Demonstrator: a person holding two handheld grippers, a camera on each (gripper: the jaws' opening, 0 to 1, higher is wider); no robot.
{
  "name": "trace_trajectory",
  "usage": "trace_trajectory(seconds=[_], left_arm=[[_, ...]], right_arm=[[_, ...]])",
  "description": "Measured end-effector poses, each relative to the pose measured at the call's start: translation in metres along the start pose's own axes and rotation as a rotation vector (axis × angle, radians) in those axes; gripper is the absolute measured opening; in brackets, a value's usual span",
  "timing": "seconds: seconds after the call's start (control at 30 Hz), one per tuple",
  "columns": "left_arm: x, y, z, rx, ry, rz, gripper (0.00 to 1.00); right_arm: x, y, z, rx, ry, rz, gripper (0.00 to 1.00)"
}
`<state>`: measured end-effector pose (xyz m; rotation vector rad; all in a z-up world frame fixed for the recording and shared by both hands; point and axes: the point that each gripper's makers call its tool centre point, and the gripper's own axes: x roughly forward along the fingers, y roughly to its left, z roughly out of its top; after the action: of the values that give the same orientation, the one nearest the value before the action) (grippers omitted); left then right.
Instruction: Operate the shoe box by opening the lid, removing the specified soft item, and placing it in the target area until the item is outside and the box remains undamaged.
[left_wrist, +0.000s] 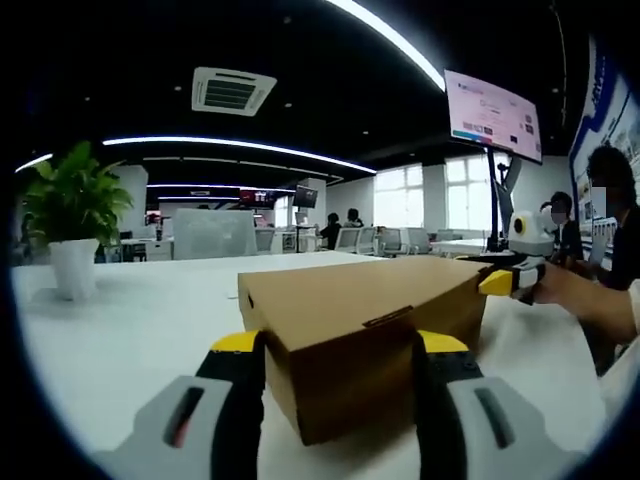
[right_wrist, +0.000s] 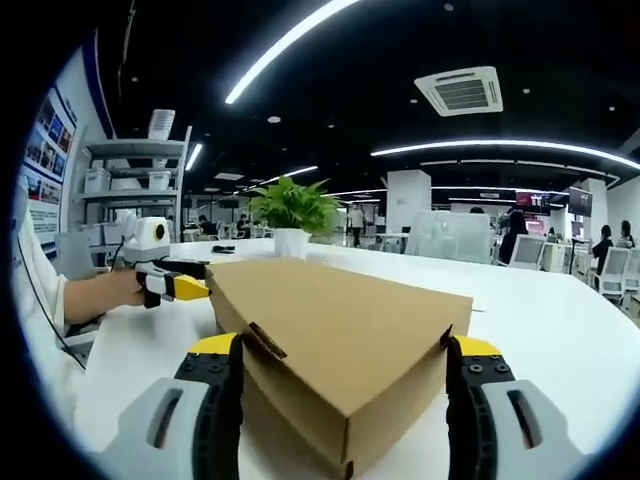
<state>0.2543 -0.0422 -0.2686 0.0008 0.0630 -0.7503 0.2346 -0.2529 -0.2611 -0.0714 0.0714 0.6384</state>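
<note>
A closed brown cardboard shoe box (left_wrist: 365, 335) sits on a white table (left_wrist: 130, 330). In the left gripper view, the left gripper (left_wrist: 340, 350) has its two grey, yellow-tipped jaws spread wide, one on each side of the box's near corner. The jaws flank the cardboard closely; whether they press on it cannot be told. The lid lies flat on the box, with a small tab at its near edge between the jaws.

At the far right end of the box, as seen from the left gripper, the right gripper (left_wrist: 497, 283) comes in with a hand (left_wrist: 570, 290) holding it, its yellow tip at the box's upper edge.

In the right gripper view, the right gripper (right_wrist: 345, 355) likewise has its jaws spread apart around a corner of the shoe box (right_wrist: 340, 335), the box rising between them. Beyond the box to the left, the left gripper (right_wrist: 190, 290) points its yellow tip at the far corner of the box, held by a hand (right_wrist: 100, 295).

A potted green plant (left_wrist: 70, 215) in a white pot stands on the table (right_wrist: 560, 310), ahead and to the left of the left gripper, and straight beyond the box from the right gripper (right_wrist: 293, 215). People sit at desks far behind, in an office with strip lights.
</note>
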Motion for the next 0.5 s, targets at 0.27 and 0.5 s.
trace_trajectory(seconds=[0.27,0.5], left_arm=[[-0.005,-0.003,0.0,0.001,-0.008,0.012,0.6],[-0.014,-0.008,-0.001,-0.001,-0.006,0.021,0.6]], right_arm=[[-0.002,0.003,0.001,-0.002,0.017,0.005,0.85],[-0.008,0.013,0.0,-0.003,0.013,0.012,0.85]])
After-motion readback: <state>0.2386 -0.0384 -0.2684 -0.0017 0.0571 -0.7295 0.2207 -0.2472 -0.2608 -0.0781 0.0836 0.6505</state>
